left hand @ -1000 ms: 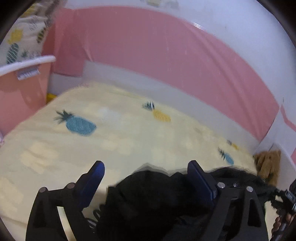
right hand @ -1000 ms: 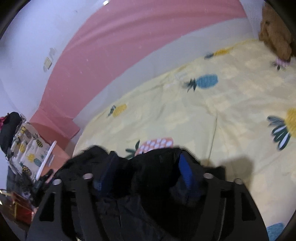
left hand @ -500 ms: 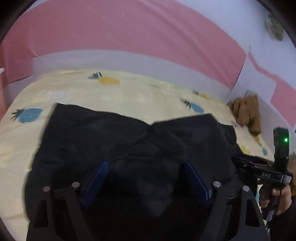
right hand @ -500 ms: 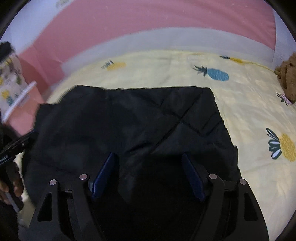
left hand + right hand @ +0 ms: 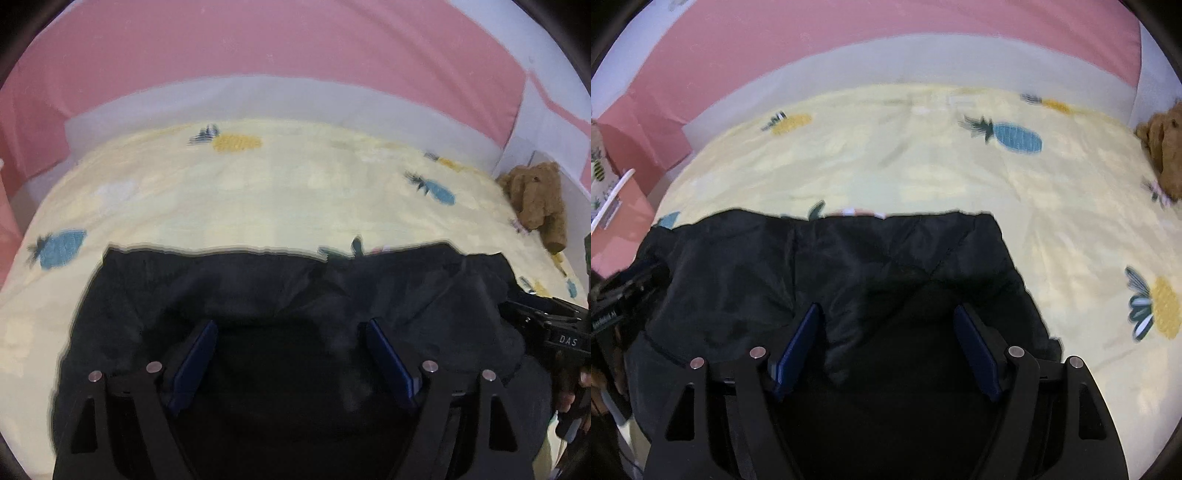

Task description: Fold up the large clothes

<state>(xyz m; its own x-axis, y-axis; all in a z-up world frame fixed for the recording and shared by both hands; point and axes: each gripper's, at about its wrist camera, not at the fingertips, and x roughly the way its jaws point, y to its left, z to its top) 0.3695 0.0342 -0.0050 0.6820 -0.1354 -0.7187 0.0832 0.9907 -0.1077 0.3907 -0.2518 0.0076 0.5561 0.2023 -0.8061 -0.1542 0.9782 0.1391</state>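
A large black quilted garment (image 5: pixel 258 295) lies spread on the yellow pineapple-print bed sheet (image 5: pixel 258 192); it also shows in the right wrist view (image 5: pixel 849 266). My left gripper (image 5: pixel 291 354) is open, its blue pads wide apart over the garment's near part. My right gripper (image 5: pixel 886 339) is open too, over the garment's right half. The right gripper's body shows at the right edge of the left wrist view (image 5: pixel 554 328), and the left gripper's body at the left edge of the right wrist view (image 5: pixel 624 295). The garment's near edge is hidden under the grippers.
A pink and white wall (image 5: pixel 295 66) runs behind the bed. A brown plush toy (image 5: pixel 535 199) sits at the bed's far right corner, also in the right wrist view (image 5: pixel 1163 147). A pink box (image 5: pixel 617 221) stands at the left of the bed.
The black garment went from a bunched lump between the fingers to lying spread flat on the bed. Both grippers swung to face the wall; the far hem has slid nearer.
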